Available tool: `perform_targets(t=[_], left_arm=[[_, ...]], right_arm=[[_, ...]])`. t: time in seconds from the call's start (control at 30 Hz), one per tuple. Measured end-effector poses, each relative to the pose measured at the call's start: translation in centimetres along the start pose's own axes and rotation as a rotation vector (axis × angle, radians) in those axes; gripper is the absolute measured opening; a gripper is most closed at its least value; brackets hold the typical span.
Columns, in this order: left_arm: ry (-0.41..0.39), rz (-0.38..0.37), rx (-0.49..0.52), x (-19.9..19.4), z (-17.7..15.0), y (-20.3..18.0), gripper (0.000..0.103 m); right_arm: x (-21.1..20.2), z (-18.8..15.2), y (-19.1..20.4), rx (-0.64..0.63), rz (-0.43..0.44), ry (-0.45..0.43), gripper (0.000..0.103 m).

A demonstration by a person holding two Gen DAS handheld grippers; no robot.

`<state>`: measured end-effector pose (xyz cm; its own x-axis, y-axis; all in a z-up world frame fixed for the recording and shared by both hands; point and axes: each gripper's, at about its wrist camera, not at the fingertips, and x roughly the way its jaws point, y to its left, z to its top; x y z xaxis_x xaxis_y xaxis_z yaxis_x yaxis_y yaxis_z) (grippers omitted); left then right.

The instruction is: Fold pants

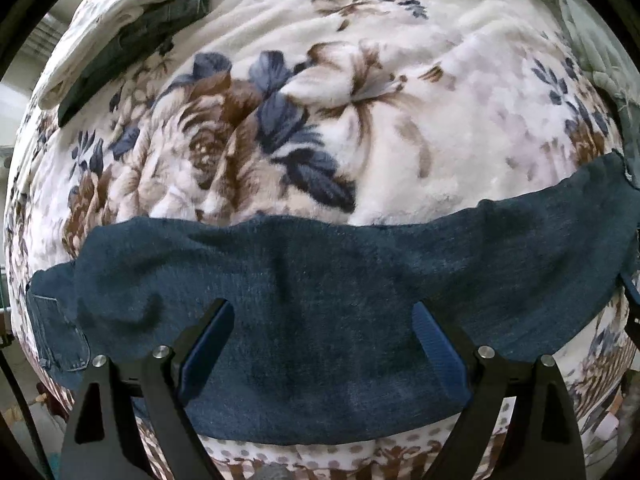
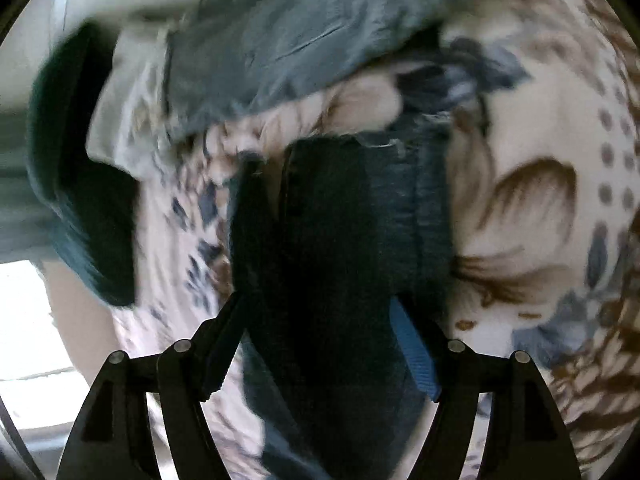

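Observation:
Dark blue denim pants (image 1: pixel 320 304) lie as a long band across a floral blanket (image 1: pixel 360 120), a back pocket showing at the left end. My left gripper (image 1: pixel 322 320) is open just above the middle of the band, holding nothing. In the blurred right wrist view, the right gripper (image 2: pixel 316 316) is open with a dark fold of the pants (image 2: pixel 352 240) lying between its fingers; whether the pads touch the cloth I cannot tell. A tip of the right gripper shows at the right edge of the left wrist view (image 1: pixel 632 292).
Folded clothes, a cream piece over dark denim (image 1: pixel 132 36), are stacked at the blanket's far left. In the right wrist view more grey-blue cloth (image 2: pixel 304 40) is bunched at the top and a dark teal object (image 2: pixel 80 184) stands at the left.

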<state>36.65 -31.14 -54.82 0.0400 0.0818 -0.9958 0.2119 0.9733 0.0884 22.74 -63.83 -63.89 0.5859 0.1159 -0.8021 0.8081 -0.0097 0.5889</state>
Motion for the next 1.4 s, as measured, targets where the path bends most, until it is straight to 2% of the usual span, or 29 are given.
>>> perform_targets(t=[0.13,0.2,0.27,0.33,0.37,0.43,0.5,0.57,0.67,0.77,0.83,0.87,0.93,0.97,1.07,1.13,1.2,1.33,1.4], left_arm=[[0.006,0.002,-0.003,0.1,-0.2,0.1,0.091],[-0.001,0.011,0.006,0.0,-0.2,0.3,0.091],[-0.004,0.014,0.006,-0.2,-0.3,0.0,0.091],[0.002,0.017,0.005,0.1,-0.4,0.1,0.091],[0.005,0.017,0.005,0.3,-0.3,0.4,0.091],[-0.002,0.021,0.005,0.2,-0.4,0.7,0.091],[-0.015,0.023,0.003,0.0,-0.4,1.0,0.091],[-0.018,0.020,-0.001,0.1,-0.5,1.2,0.091],[-0.006,0.025,0.003,0.5,-0.5,1.3,0.091],[-0.006,0.031,-0.007,0.5,-0.7,1.5,0.091],[-0.012,0.022,-0.020,0.4,-0.8,1.9,0.091],[-0.020,0.017,-0.026,0.3,-0.7,2.4,0.091],[-0.041,0.011,-0.040,-0.1,-1.0,3.7,0.091],[-0.058,0.007,-0.050,-0.6,-1.2,4.4,0.091],[-0.111,-0.009,-0.080,-2.5,-2.2,7.7,0.091],[-0.134,-0.026,-0.107,-3.5,-3.0,10.8,0.091],[-0.145,-0.003,-0.150,-4.1,-3.8,14.6,0.091],[-0.115,0.067,-0.265,-4.1,-7.0,24.5,0.091],[-0.082,0.096,-0.360,-3.4,-8.8,31.2,0.091]], right_arm=[[3.0,0.1,-0.2,-0.042,-0.003,0.084,0.076],[3.1,-0.2,0.5,-0.077,-0.018,0.071,0.076],[3.5,-0.7,1.7,-0.158,-0.029,0.060,0.071],[4.6,-1.2,2.7,-0.237,-0.113,0.065,0.005],[4.7,-1.3,2.6,-0.256,-0.151,0.072,0.005],[3.4,-1.6,2.9,-0.267,-0.153,0.034,0.005],[0.6,-2.0,2.9,-0.271,-0.154,-0.040,0.005],[-0.8,-2.2,2.0,-0.275,-0.170,-0.065,0.005],[0.2,-1.9,0.3,-0.275,-0.232,-0.042,0.005],[1.2,-1.0,-0.9,-0.248,-0.224,0.008,0.005],[1.2,-0.8,-0.7,-0.252,-0.223,0.040,0.009],[1.1,-0.8,-0.4,-0.263,-0.231,0.053,0.015],[0.4,-1.8,0.9,-0.336,-0.307,0.054,0.068],[-0.5,-3.0,2.1,-0.411,-0.359,0.031,0.078],[-1.7,-8.4,5.1,-0.623,-0.448,0.054,0.081],[-1.4,-12.6,6.4,-0.715,-0.453,0.105,0.081],[0.0,-18.0,7.4,-0.781,-0.443,0.199,0.081],[3.4,-28.7,8.4,-0.866,-0.404,0.374,0.081],[5.4,-34.0,8.7,-0.866,-0.394,0.455,0.081]])
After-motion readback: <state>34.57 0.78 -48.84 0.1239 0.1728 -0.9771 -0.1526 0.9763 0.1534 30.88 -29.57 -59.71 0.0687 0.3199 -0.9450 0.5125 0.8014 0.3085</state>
